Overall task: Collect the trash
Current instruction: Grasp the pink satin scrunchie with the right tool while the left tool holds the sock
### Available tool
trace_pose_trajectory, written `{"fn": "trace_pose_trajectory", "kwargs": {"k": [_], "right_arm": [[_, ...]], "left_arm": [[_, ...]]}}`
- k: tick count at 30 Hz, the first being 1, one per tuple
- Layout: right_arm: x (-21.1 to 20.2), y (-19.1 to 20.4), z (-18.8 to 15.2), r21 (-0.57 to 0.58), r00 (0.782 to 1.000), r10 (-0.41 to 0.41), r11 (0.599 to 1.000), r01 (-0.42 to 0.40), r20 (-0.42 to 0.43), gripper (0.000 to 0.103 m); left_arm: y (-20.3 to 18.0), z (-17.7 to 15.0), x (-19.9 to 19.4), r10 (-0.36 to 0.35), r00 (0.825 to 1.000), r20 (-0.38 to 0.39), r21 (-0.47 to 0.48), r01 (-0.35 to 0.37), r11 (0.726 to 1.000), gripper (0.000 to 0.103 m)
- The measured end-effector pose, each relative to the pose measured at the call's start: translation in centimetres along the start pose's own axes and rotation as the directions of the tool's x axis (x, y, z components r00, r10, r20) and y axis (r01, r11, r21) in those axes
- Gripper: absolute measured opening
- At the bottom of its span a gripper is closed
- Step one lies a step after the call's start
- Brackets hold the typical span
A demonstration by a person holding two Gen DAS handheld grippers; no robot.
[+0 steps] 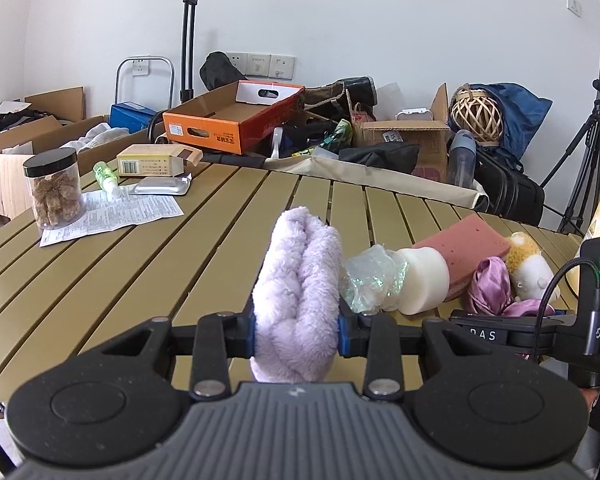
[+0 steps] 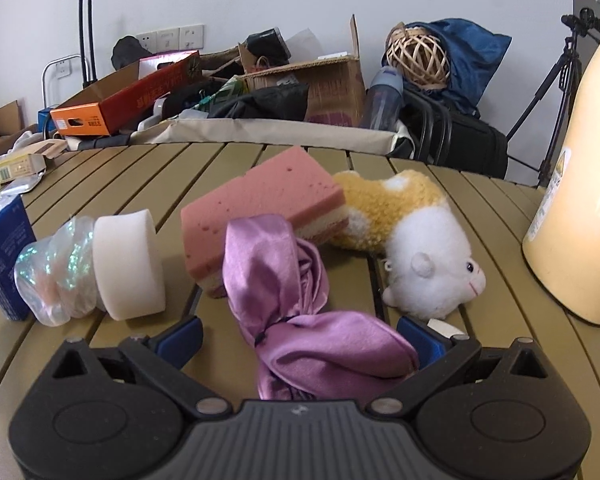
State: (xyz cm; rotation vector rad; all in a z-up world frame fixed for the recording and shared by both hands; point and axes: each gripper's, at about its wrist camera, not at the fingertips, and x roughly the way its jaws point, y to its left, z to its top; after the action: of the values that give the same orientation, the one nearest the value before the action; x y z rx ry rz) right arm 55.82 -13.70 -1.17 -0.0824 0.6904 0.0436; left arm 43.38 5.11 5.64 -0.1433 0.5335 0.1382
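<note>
My left gripper (image 1: 298, 336) is shut on a fluffy lilac cloth (image 1: 300, 280), held upright above the slatted olive table (image 1: 120, 280). In the right wrist view my right gripper (image 2: 300, 340) stands wide open low over the table. A crumpled purple satin cloth (image 2: 292, 300) lies between its blue fingertips (image 2: 182, 338); it reaches the right pad but is not pinched. Just beyond lie a white foam puck (image 2: 128, 264) with crinkled clear plastic (image 2: 56, 272), a pink sponge (image 2: 260, 204) and a yellow-white plush toy (image 2: 420, 248).
A blue carton (image 2: 4, 248) stands at the left and a tall cream bottle (image 2: 580, 200) at the right. Far left on the table are a jar (image 1: 54, 188), a leaflet (image 1: 112, 212), a small box (image 1: 152, 162) and a foil pack (image 1: 160, 186). Boxes and bags crowd the floor behind.
</note>
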Motion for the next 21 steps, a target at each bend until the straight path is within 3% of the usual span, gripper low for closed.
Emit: {"fn": "trace_pose_trajectory", "kwargs": {"k": [21], "right_arm": [[0.8,-0.9,0.0,0.051,0.994,0.101,0.994,-0.099,-0.033,0.103]], "left_arm": [[0.3,0.1,-0.1,0.003,1.000,-0.001,-0.010,-0.003,1.000,0.035]]}}
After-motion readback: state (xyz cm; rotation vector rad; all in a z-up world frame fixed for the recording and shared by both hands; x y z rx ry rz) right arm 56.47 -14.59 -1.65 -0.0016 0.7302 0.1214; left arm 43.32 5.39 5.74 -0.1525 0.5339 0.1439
